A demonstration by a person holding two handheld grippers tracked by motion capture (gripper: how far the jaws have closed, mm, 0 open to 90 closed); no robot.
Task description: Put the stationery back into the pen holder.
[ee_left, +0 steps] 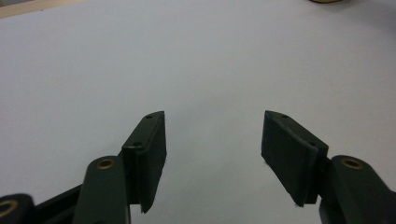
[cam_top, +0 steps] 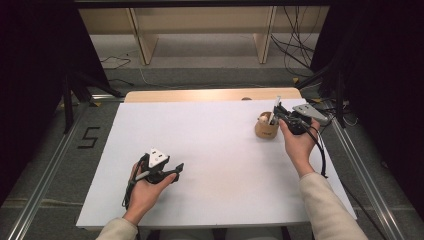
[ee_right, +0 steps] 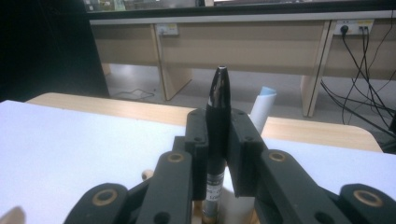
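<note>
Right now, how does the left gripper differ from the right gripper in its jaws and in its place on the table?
The left gripper stands open with nothing between its jaws; the right gripper is shut on a black pen. The left gripper hovers over bare white table near the person; the right gripper is at the round wooden holder farther away. Both have black jaws.

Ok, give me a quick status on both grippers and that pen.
Right gripper shut on black pen, upright over the wooden cup. Left gripper open, holding nothing, over the white table. Nothing in the way.
</note>
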